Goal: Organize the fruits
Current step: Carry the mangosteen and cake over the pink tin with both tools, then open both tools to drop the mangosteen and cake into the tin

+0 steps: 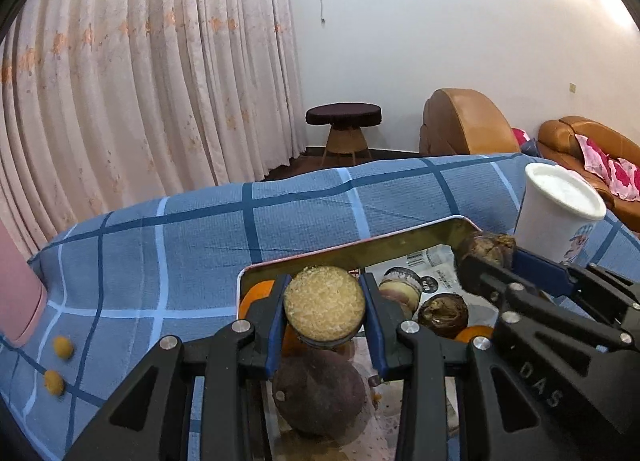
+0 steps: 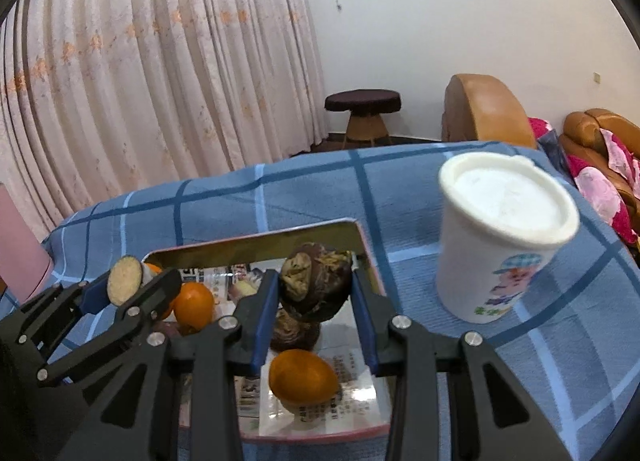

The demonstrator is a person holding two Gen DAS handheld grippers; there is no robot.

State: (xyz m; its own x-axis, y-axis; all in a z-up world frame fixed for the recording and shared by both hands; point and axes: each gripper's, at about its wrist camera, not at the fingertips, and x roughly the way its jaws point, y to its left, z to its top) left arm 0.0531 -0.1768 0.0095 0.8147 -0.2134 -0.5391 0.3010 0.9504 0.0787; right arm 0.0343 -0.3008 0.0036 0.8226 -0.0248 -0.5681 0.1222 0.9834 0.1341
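Note:
My left gripper [image 1: 325, 303] is shut on a cut fruit half [image 1: 324, 304] with a pale grainy face, held above the metal tray [image 1: 352, 251]. My right gripper [image 2: 314, 285] is shut on a dark brown shrivelled fruit [image 2: 316, 281] over the same tray [image 2: 256, 243]. Each gripper shows in the other view: the right one [image 1: 486, 257] at the tray's far right corner, the left one [image 2: 126, 281] at its left. The tray holds oranges [image 2: 302, 379] [image 2: 194, 305], another dark fruit [image 1: 442, 315] and a large brown fruit [image 1: 320, 393].
A white lidded cup [image 2: 500, 237] stands right of the tray on the blue checked cloth [image 1: 160, 253]. Two small orange pieces [image 1: 63, 347] lie on the cloth at left, near a pink object [image 1: 18, 293]. Curtains, a stool and sofas are behind.

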